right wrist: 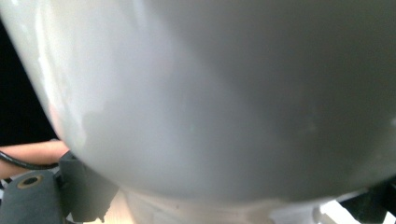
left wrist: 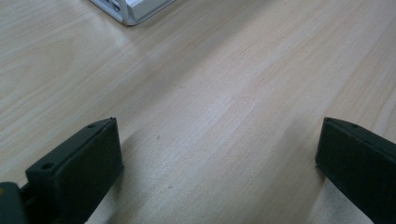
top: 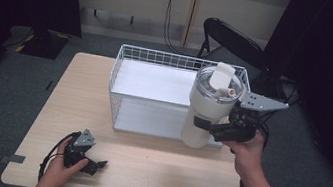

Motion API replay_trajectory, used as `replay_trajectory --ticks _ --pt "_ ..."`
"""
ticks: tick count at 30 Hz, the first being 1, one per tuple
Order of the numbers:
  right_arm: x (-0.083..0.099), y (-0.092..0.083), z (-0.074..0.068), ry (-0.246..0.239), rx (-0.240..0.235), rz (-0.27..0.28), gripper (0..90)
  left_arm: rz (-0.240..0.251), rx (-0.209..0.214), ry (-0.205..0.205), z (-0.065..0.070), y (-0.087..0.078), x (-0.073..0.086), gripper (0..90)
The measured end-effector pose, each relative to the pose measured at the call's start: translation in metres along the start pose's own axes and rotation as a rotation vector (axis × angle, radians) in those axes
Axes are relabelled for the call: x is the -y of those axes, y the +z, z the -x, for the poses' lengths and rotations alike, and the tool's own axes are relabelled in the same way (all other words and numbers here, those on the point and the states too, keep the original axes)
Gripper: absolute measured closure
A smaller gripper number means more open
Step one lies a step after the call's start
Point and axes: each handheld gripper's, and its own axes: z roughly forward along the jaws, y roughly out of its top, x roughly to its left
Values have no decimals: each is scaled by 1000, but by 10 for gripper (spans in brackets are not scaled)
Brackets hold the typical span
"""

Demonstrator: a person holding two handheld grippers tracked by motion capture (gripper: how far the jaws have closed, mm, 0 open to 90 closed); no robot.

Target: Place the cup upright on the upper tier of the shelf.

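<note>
The right gripper (top: 207,125) holds a big white cup (top: 207,110) by its side. Its jaws are closed on the lower part of the cup. The cup is up in the air and leans a little, with its top toward 1 o'clock. It has a clear lid (top: 220,84) with a white flap and a short tan straw (top: 227,91) poking out. In the high view the cup hangs in front of the right end of a white wire basket (top: 132,55). I cannot tell if the cup's bottom touches anything. In the right gripper view the white cup (right wrist: 224,93) is very close, and its round wall is smooth and shiny.

The wire basket sits at the far middle of the worktop (top: 152,172), toward 12 o'clock. It has a white sheet inside it.

The left gripper (top: 98,165) rests low on the worktop at about 8 o'clock, well apart from the cup. A hand (top: 58,170) holds it. In the left gripper view its jaws stand wide apart with nothing between them, just bare worktop (left wrist: 210,93). A corner of the basket (left wrist: 133,9) peeks in at the top, near 11 o'clock.

A black folding chair (top: 228,40) stands behind the worktop at about 1 o'clock.
</note>
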Motion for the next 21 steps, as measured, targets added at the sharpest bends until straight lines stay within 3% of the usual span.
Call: replay_trajectory --ticks 10,21 --pt "-31 0 5 -5 6 -5 99 3 5 -8 0 0 0 0" --pt "-52 8 13 14 16 6 100 2 1 -3 0 0 0 0"
